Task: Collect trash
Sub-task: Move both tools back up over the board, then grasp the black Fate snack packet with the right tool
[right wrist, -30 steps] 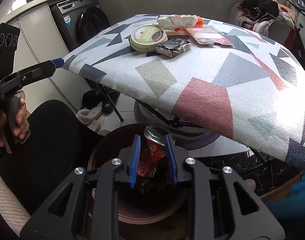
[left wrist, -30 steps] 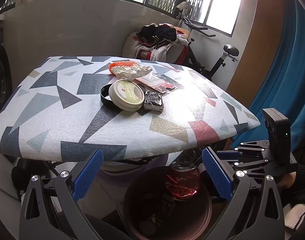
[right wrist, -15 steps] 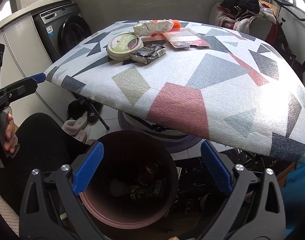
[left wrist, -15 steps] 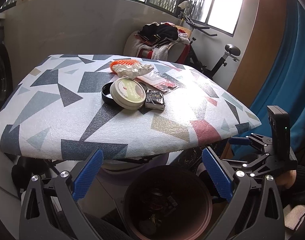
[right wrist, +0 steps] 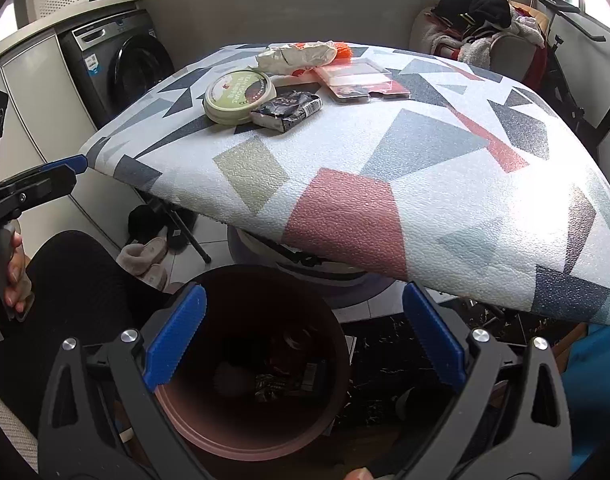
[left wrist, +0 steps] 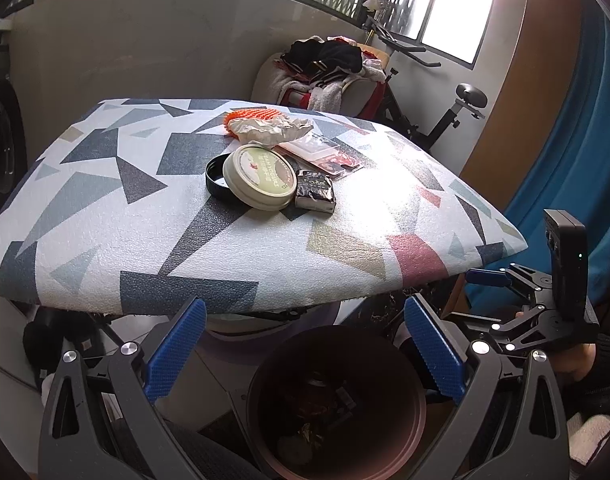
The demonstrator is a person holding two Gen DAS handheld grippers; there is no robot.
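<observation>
A brown trash bin [left wrist: 415, 420] [right wrist: 185, 420] stands on the floor below the table's near edge, with dark trash inside. My left gripper [left wrist: 303, 352] and my right gripper [right wrist: 303, 344] hover over it, both open and empty. On the patterned table [left wrist: 105, 216] [right wrist: 445, 184] lies a cluster of trash: a cream round lid [left wrist: 259, 179] [right wrist: 239, 94] on a black lid [left wrist: 213, 178], a dark foil packet [left wrist: 315, 191] [right wrist: 287, 110], a clear blister pack [left wrist: 319, 152] [right wrist: 361, 78], crumpled paper [left wrist: 265, 128] [right wrist: 297, 56] and an orange net [left wrist: 249, 113].
A washing machine [right wrist: 121, 68] stands left of the table. Slippers [right wrist: 145, 258] lie on the floor under it. A chair piled with clothes [left wrist: 329, 68] and an exercise bike [left wrist: 461, 108] stand behind. A blue curtain [left wrist: 585, 168] hangs at the right.
One second ago my right gripper was shut on a red can over the bin. It opened, the can dropped into the bin, and the gripper has drawn back a little.
</observation>
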